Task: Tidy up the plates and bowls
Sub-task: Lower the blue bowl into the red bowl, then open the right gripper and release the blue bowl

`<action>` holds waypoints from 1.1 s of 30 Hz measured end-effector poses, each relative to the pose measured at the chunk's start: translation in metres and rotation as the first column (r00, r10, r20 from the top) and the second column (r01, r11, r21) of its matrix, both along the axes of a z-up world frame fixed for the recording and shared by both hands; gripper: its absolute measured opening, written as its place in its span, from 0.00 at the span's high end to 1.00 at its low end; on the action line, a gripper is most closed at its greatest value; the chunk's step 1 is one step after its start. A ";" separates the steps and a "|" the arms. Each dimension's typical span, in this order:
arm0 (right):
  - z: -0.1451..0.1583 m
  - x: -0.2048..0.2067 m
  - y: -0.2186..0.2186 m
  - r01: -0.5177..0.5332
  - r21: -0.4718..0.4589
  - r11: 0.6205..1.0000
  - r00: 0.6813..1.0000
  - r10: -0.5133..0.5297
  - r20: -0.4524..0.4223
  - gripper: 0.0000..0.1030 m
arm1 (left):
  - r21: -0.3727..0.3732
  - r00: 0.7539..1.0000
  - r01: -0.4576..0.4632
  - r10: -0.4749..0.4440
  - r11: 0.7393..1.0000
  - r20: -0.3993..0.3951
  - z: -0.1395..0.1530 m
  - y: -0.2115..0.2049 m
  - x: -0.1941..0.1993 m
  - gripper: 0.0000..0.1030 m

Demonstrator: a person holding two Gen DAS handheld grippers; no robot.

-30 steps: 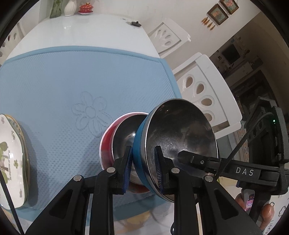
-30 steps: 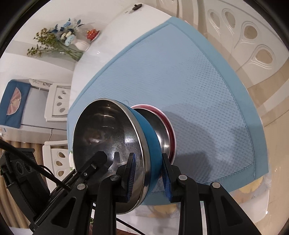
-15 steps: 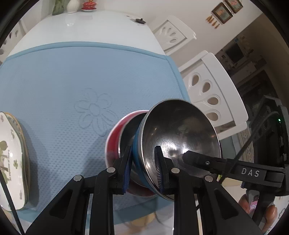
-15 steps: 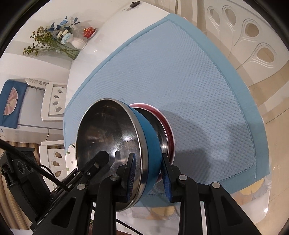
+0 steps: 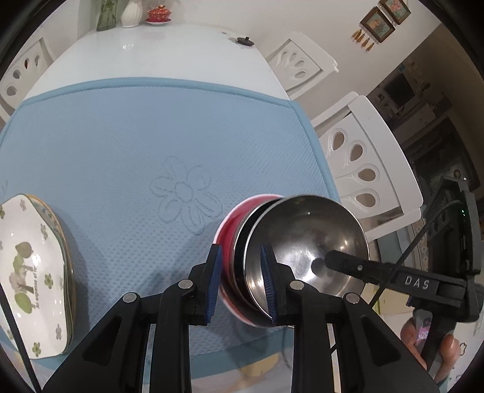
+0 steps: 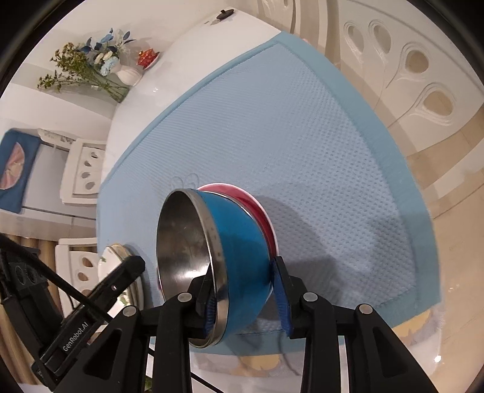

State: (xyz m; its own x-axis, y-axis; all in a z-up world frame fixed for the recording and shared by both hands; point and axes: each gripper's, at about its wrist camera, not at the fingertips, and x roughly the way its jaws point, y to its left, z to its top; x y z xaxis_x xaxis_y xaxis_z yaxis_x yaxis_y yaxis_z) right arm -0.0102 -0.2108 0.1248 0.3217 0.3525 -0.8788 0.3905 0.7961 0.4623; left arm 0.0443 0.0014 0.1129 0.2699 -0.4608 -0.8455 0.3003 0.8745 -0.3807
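L gripper (image 5: pixel 242 284): black plastic fingers w/ ribbed blue pads (image 5: pixel 213 284), clamped across the near rim of two nested bowls. One pad is inside the blue bowl (image 5: pixel 302 241), the other against the outside of the red bowl (image 5: pixel 225 238). No gap seen at either pad, tho the jaws have just eased a touch wider.

R gripper (image 6: pixel 245 302): same build, straddling the blue bowl's wall from the opp. side. Inner pad is tucked behind the steel rim, outer pad (image 6: pixel 279 296) just beside the blue shell w/ a sliver of gap lower down. Jaws have just been opening w/ the wall between them, so the grip is loosened.

Blue bowl: round and deep, w/ a polished steel lining (scuffed, reflective), rolled steel lip and glossy blue outer skin. It sits inside the red bowl, which is same shape, glossy red w/ a pale rim. The pair is on the mat (image 5: pixel 121 136) near its front R corner, mouths tipped toward the R gripper.

Mat: pale blue, dimpled waffle weave, smooth bound edge, embossed flower (image 5: pixel 184 193) mid-sheet. At front L, well apart from the bowls, is a stack of plates (image 5: pixel 30 272): white glazed, angular outline, green tree and blossom print.

Beyond is a glossy white table (image 5: pixel 151 45), w/ a ribbed white vase (image 5: pixel 131 15) and red lidded cup (image 5: pixel 158 13) at the far end. White chairs (image 5: pixel 363 169) have teardrop cut-outs.
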 end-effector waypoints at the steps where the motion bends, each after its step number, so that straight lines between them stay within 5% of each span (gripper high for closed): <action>1: -0.003 0.000 -0.001 -0.004 0.038 0.999 1.000 0.004 0.010 0.69 | 0.000 1.000 0.002 -0.002 1.000 -0.003 -0.001 0.000 -0.001 0.78; 5: -0.007 -0.002 -0.008 -0.002 0.270 0.963 0.996 -0.023 0.091 0.70 | 0.001 1.000 0.003 -0.003 1.000 -0.009 -0.002 0.003 -0.004 0.78; 9: 0.007 -0.003 -0.012 0.010 0.085 0.996 0.997 -0.017 0.078 0.70 | -0.017 1.000 -0.001 0.000 1.000 -0.013 -0.001 0.005 -0.004 0.78; 23: 0.019 -0.010 -0.008 -0.023 0.018 1.000 0.996 0.021 0.091 0.70 | -0.025 1.000 0.009 -0.010 1.000 -0.024 -0.004 -0.005 -0.006 0.78; 33: 0.039 -0.019 0.001 -0.047 -0.017 0.999 0.993 0.049 0.112 0.66 | -0.058 0.998 0.039 -0.036 0.998 0.053 0.025 -0.002 -0.028 0.77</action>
